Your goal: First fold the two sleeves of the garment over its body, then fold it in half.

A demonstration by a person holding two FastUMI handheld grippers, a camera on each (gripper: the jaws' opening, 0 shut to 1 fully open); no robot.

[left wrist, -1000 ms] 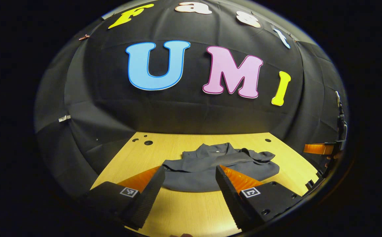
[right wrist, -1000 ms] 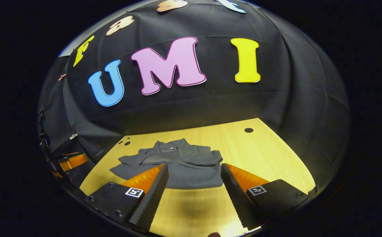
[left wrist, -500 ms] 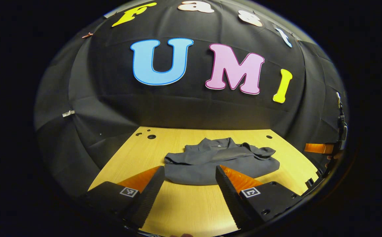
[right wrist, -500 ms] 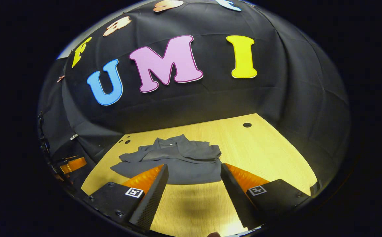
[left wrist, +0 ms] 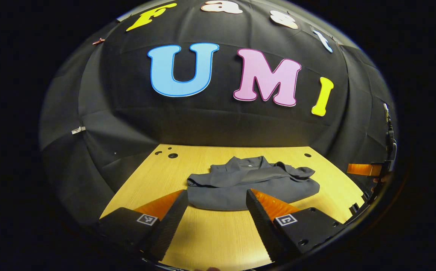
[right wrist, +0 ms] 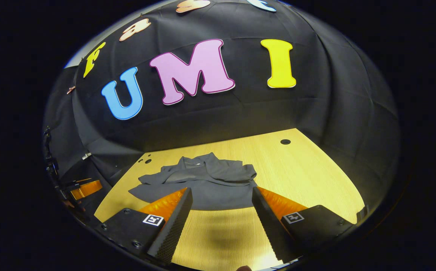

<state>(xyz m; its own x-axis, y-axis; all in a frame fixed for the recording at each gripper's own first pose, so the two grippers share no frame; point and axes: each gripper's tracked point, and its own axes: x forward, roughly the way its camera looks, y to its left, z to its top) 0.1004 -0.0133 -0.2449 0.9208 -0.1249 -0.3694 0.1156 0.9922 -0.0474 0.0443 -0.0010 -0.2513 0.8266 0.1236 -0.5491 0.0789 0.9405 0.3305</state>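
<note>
The left claw [left wrist: 214, 210] is open, with nothing between its two fingers, and it hovers above the counter [left wrist: 210, 241]. The right claw [right wrist: 221, 209] is open as well and also holds nothing. Just beyond the fingertips of each claw lies the garment [left wrist: 240, 188], a dark grey one with a collar at its far end. From the left claw it sits ahead and a little to the right; from the right claw it sits ahead and a little to the left [right wrist: 206, 184]. Its near hem is a rounded edge close to the tips, but I see no contact.

The garment looks already compact, with cloth layered over the body; I judge that the sleeves are folded in and perhaps the half fold also, but I cannot be sure from these angles.

The risks come from the cloth itself. It is soft and lies in loose layers, so a claw that goes down on the near hem may catch only the top layer, and the fold below would open or slide. If one claw lifts before the other, the hem would twist and the fold would come out crooked. The pile toward the collar looks bunched and could spill sideways if it is dragged along the counter.
</note>
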